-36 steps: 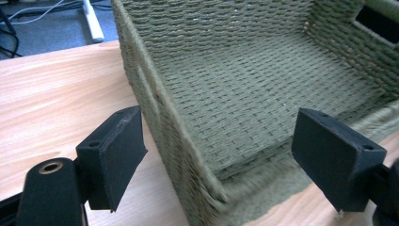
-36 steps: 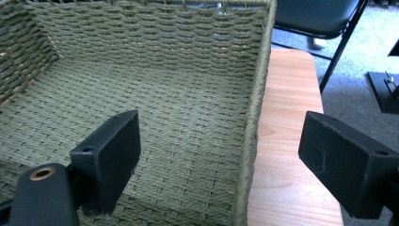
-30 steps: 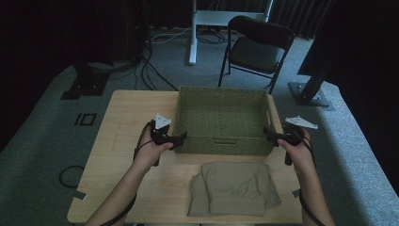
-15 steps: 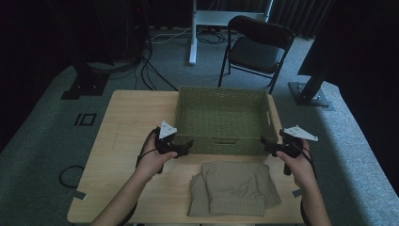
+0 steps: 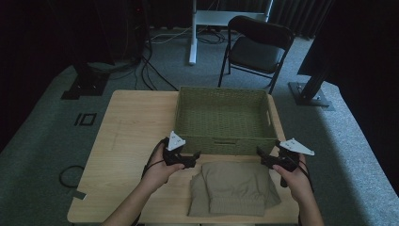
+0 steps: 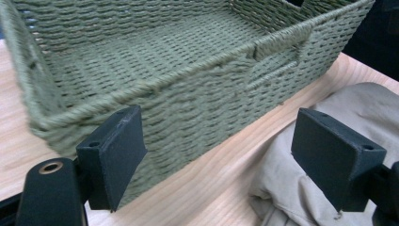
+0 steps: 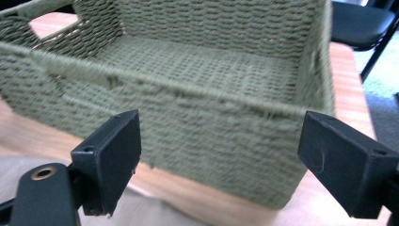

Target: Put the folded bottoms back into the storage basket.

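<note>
the left gripper [image 5: 194, 156] hangs just above the bench [image 5: 127, 132] with its jaws spread wide and nothing between them. the right gripper [image 5: 260, 153] is released the same way, jaws far apart and empty. the two point inward toward each other across the near side of the woven basket [image 5: 226, 141].

in the left gripper view the basket [image 6: 188, 108] stands straight ahead of the jaws, its near wall just beyond them and its open inside visible past the rim. a handle slot cut in that wall sits ahead and toward the right-hand jaw. the folded beige cloth [image 6: 348, 108] lies behind and under the right-hand jaw, on the bare wood, close to the basket wall with a narrow strip of bench between them.

in the right gripper view the basket [image 7: 197, 117] again fills the space ahead of the jaws, one of its corners between them and the right-hand jaw. a pale edge of the cloth [image 7: 42, 162] shows beneath the left-hand jaw, low and near.

from the high view the cloth [image 5: 233, 188] lies between the two grippers and a little nearer the person than both, its far corners close to each gripper's tips; whether either tip touches it cannot be told. each hand [image 5: 162, 167] wraps its gripper's handle. a black chair [image 5: 256, 47] stands on the floor well beyond the basket.
</note>
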The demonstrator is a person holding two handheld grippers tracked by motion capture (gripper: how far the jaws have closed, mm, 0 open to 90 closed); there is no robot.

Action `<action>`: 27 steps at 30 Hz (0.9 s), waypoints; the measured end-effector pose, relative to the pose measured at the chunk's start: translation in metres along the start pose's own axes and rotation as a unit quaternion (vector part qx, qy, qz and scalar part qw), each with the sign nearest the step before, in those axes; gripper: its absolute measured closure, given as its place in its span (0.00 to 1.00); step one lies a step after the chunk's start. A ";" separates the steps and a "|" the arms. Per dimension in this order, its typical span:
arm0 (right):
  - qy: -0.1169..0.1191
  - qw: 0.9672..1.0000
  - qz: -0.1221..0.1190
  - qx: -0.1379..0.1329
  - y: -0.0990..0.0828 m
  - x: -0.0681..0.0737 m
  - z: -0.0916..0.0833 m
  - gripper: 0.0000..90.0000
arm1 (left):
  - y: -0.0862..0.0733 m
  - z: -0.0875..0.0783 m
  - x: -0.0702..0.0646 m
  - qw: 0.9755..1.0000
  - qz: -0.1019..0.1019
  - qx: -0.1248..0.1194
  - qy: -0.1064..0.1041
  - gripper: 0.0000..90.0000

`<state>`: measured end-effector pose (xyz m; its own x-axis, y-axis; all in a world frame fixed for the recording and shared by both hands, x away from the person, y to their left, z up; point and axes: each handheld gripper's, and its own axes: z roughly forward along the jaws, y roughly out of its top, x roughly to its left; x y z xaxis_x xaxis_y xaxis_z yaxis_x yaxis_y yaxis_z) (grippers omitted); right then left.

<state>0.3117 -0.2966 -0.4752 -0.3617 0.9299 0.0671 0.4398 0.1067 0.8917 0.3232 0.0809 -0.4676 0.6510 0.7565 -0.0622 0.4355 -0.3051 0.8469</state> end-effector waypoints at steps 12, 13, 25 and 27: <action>0.018 0.999 -0.010 0.028 -0.034 0.008 0.003 0.15 | -0.026 0.021 -0.022 0.999 0.001 0.034 -0.022 0.21; 0.021 0.999 -0.008 0.035 -0.037 0.008 0.004 0.15 | -0.028 0.024 -0.023 0.999 0.001 0.038 -0.023 0.21; 0.023 0.997 0.004 0.074 -0.067 0.009 0.010 0.15 | -0.050 0.037 -0.038 0.997 -0.008 0.077 -0.027 0.21; 0.018 0.997 0.002 0.080 -0.071 0.007 0.010 0.15 | -0.054 0.039 -0.039 0.996 -0.010 0.084 -0.024 0.21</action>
<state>0.2856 -0.2940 -0.5425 -0.3877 0.9175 0.0884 0.5654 0.1610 0.8089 0.2984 0.0453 -0.5309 0.6679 0.7365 -0.1069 0.5439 -0.3850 0.7457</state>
